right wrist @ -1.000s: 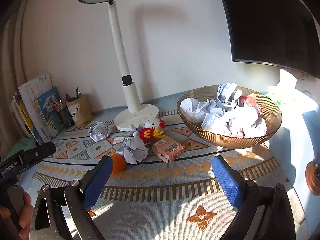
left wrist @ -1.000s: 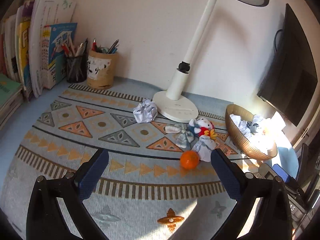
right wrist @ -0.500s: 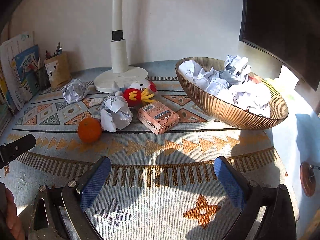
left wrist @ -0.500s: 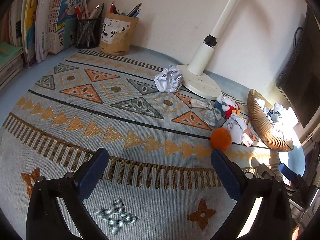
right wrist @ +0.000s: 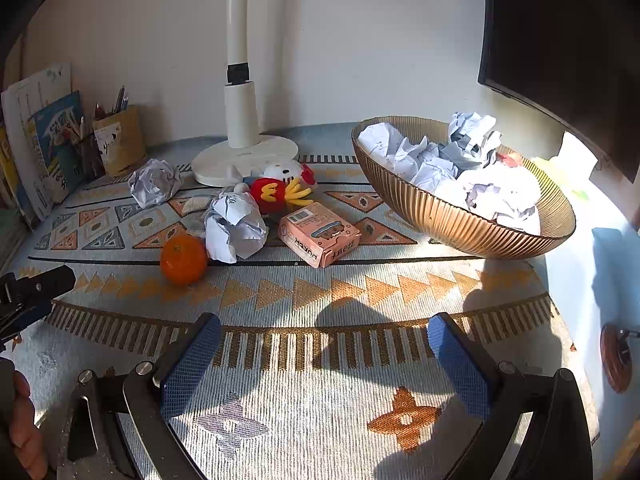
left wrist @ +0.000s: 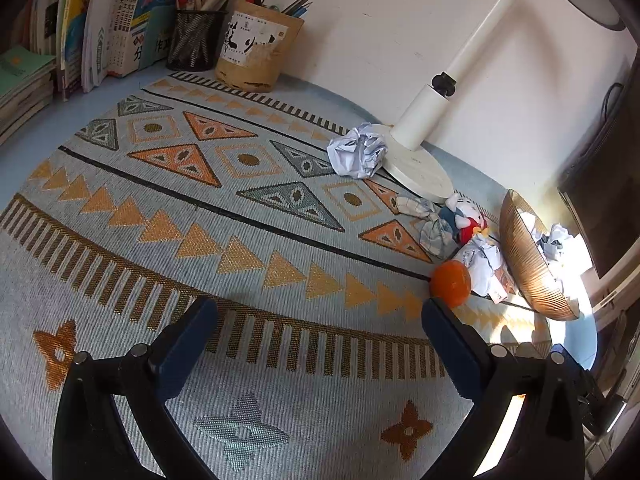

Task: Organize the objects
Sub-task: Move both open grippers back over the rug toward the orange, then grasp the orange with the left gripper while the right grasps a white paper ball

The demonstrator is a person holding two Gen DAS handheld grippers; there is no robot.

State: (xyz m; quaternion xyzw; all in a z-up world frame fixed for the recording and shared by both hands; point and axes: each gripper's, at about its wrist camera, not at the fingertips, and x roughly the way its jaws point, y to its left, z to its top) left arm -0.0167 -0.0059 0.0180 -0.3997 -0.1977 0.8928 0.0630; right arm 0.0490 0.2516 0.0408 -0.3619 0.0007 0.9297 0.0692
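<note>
On the patterned mat lie an orange, a crumpled paper ball, a pink box, a plush toy and a second paper ball by the lamp base. A brown ribbed bowl holds several crumpled papers. My right gripper is open, low over the mat, in front of the box. My left gripper is open too, with the orange just beyond its right fingertip. Both hold nothing.
A white desk lamp stands behind the clutter. Pen holders and upright books line the back left. A dark monitor hangs at the right. The left gripper's tip shows in the right wrist view.
Both grippers have dropped lower and closer to the mat. The right one has advanced toward the box and orange; the left one has tilted down and swung left, pushing the clutter to its right edge.
</note>
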